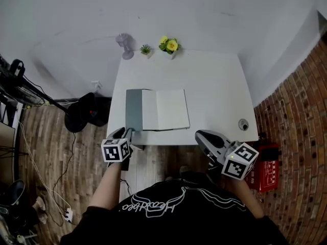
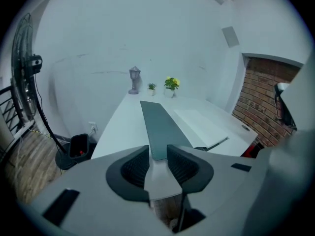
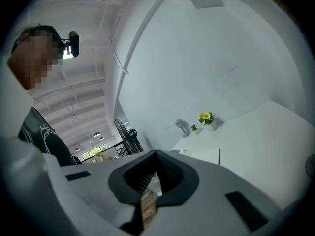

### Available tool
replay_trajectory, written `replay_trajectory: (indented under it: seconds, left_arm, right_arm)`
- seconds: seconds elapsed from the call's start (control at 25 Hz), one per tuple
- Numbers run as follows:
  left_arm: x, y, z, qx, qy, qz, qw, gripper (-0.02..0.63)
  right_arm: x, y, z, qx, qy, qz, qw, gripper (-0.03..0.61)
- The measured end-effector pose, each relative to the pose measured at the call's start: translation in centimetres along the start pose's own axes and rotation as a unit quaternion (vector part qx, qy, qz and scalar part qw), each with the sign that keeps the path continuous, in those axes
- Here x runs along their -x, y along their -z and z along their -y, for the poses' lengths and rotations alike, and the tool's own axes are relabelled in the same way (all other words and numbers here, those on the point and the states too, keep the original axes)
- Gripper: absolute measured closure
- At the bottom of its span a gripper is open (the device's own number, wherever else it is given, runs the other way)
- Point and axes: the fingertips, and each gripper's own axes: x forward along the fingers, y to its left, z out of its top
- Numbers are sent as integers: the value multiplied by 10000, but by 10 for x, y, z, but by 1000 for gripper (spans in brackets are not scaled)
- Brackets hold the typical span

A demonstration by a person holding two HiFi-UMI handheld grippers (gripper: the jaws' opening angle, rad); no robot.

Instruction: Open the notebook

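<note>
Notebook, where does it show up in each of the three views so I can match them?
Head view: the open notebook lies at the table's near edge, left of centre.
Left gripper view: centre, its grey cover running up the middle, white pages to the right.
Right gripper view: only a pale sliver low centre, likely a page.
Shared landmark: the yellow flower pot at the far edge.

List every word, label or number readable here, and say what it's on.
White script across the black T-shirt: upside down, too blurred to read.
Black-and-white marker cubes: square patterns only, no words.
Open grey-covered paper notebook: blank pages.
Red box on the floor: nothing legible.
</note>
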Motion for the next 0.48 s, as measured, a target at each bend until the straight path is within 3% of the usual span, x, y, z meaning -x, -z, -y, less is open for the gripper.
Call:
replay_trajectory:
  seconds: [0.16,0.32,0.48]
  left_arm:
    - [-3,7,1,75,65,-42,9999,424]
    - [3,14,9,-99,120,-24,9999,335]
    - [23,4,30,-101,352,199,9991,308]
  right_arm:
    - [2,2,-1,0,-12,-42,10000,575]
    - [4,6,-6,95,-25,-85,9999,575]
    - [7,4,-15,329,-99,-76,9994,575]
